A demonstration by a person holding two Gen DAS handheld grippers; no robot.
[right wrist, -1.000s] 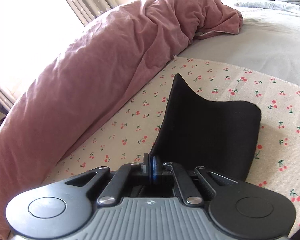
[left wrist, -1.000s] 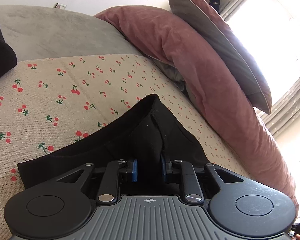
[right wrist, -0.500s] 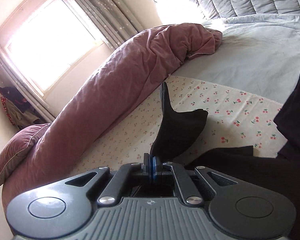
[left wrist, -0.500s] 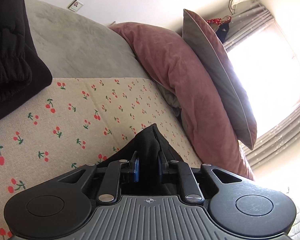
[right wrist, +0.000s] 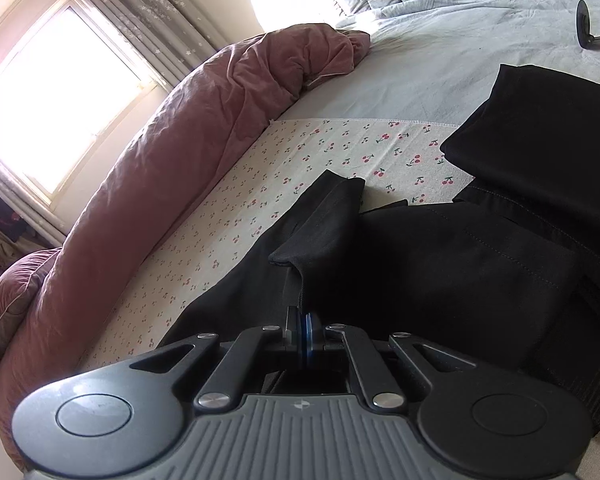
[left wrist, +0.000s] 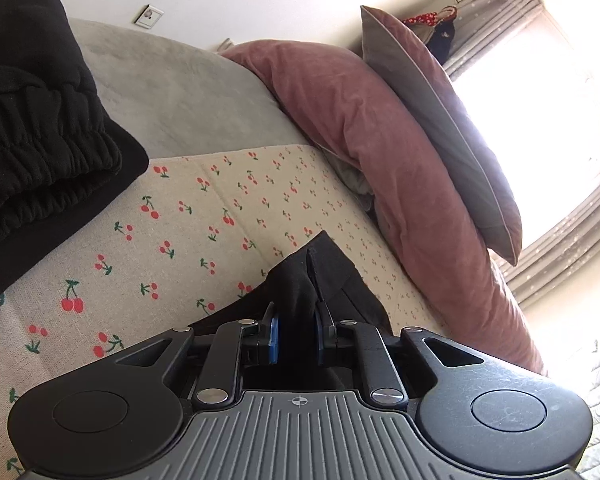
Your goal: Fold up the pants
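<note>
**A:** Where do the black pants (right wrist: 440,264) lie?

**B:** On the cherry-print cloth (left wrist: 220,216) spread over the grey bed sheet (right wrist: 440,60). In the right wrist view most of the garment lies flat just ahead of the right tongs (right wrist: 306,326), with one end lifted and folded over toward the camera.

**A:** And the right tongs themselves?

**B:** Pressed together on a thin edge of the pants; the blue pads meet with fabric running between them. The raised flap stands directly above and forward of the fingertips.

**A:** The left tongs (left wrist: 296,330)?

**B:** Clamped on a thicker bunch of the same black fabric (left wrist: 320,276). The blue pads (left wrist: 274,334) sit a little apart, with the cloth filling the gap. The held corner rises to a point just beyond the fingertips, above the cherry-print cloth.

**A:** What else is on the bed?

**B:** A second black garment with a gathered elastic band (left wrist: 40,136) at the left of the left wrist view, well apart from the held corner. A pink duvet (right wrist: 148,152) runs along the far edge of the cloth, and a grey-backed pillow (left wrist: 440,120) leans on it. The curtained window (right wrist: 56,92) is behind.
</note>
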